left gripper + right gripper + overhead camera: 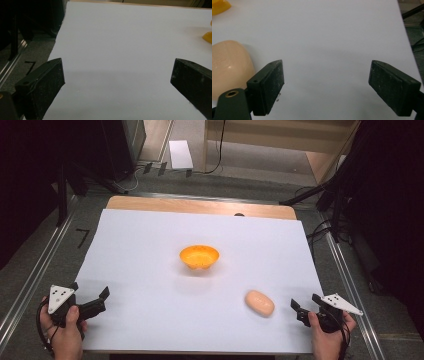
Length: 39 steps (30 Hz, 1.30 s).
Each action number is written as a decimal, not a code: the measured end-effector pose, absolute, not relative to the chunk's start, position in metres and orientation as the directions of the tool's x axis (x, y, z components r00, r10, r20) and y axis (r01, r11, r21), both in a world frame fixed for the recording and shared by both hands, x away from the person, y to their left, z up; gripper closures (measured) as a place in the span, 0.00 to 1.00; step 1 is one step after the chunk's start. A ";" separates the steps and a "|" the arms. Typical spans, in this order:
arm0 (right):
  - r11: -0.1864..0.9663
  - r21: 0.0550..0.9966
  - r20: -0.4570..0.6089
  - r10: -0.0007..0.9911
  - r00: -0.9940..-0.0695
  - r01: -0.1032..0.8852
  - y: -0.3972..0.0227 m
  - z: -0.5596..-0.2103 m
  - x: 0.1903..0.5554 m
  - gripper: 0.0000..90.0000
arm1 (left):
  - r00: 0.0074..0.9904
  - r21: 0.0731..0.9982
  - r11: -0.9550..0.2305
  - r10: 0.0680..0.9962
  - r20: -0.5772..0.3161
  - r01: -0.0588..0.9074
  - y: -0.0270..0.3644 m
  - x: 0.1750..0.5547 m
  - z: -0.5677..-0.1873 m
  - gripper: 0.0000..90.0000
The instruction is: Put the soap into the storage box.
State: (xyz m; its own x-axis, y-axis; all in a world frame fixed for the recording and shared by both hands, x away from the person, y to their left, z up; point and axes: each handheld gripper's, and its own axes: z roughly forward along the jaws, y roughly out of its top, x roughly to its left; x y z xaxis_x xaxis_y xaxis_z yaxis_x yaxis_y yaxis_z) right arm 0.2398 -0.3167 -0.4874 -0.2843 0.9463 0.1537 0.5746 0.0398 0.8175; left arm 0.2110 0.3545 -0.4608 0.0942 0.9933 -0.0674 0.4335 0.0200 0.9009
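The bread roll (259, 303) lies near the tabletop's front right corner, just left of the right tool (303, 309), whose jaws stand spread and empty. It should swing left and straddle the roll squarely. The left tool (98, 301) waits spread at the front left. The orange bowl (199, 256) sits mid-tabletop; nothing blocks the way.

A lab or recording studio, not a home. A wooden table (200, 206) carries a plain white sheet (150, 245) that covers it almost to its edges. Metal rails (30, 270) run along the grey carpet floor (40, 250) by the table's left and right edges. Black stands (62, 190) and black drapes rise beyond its far corners. Loose cables (217, 150) trail over the floor past the far edge, and black tape marks (82, 237) sit on the carpet near the left edge.
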 end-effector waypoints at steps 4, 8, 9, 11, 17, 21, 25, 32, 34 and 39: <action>0.075 0.802 0.142 0.940 -0.311 0.593 -0.317 -0.487 0.242 0.19 | 0.090 0.901 0.008 0.995 -0.052 0.434 0.353 0.211 -0.461 0.00; 0.145 0.787 0.096 0.931 -0.351 0.600 -0.318 -0.484 0.244 0.23 | 0.096 0.899 0.009 0.994 -0.057 0.439 0.353 0.212 -0.461 0.00; 0.162 0.784 0.088 0.927 -0.366 0.600 -0.318 -0.482 0.244 0.23 | 0.099 0.895 0.014 0.993 -0.065 0.447 0.354 0.212 -0.461 0.00; 0.191 0.770 0.086 0.915 -0.395 0.609 -0.318 -0.478 0.245 0.25 | 0.102 0.889 0.025 0.992 -0.080 0.456 0.355 0.213 -0.461 0.00; 0.347 0.699 0.049 0.848 -0.527 0.625 -0.310 -0.460 0.249 0.19 | 0.128 0.891 0.012 0.989 -0.079 0.454 0.355 0.213 -0.462 0.00; 0.409 0.659 0.031 0.824 -0.565 0.632 -0.303 -0.456 0.251 0.17 | 0.131 0.888 0.016 0.988 -0.086 0.460 0.356 0.214 -0.462 0.00; 0.488 0.625 0.063 0.746 -0.662 0.609 -0.285 -0.448 0.253 0.18 | 0.137 0.888 0.001 0.988 -0.072 0.459 0.354 0.214 -0.462 0.00; 0.566 0.585 0.049 0.691 -0.721 0.581 -0.258 -0.442 0.261 0.20 | 0.145 0.887 -0.005 0.987 -0.070 0.462 0.354 0.214 -0.462 0.00; 0.572 0.580 0.044 0.688 -0.724 0.579 -0.251 -0.442 0.265 0.20 | 0.150 0.887 -0.007 0.986 -0.071 0.462 0.354 0.214 -0.462 0.00; 0.589 0.570 0.060 0.666 -0.744 0.573 -0.235 -0.441 0.273 0.21 | 0.160 0.884 -0.011 0.984 -0.072 0.467 0.354 0.214 -0.462 0.00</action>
State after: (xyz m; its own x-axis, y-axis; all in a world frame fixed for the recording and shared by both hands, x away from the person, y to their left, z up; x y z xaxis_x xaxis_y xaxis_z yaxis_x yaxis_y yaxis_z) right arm 0.2728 -0.2347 -0.4414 -0.7437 0.6658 0.0602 0.5731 0.5886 0.5701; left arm 0.2143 0.3541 -0.4620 0.1604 0.9844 -0.0724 0.4666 -0.0111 0.8844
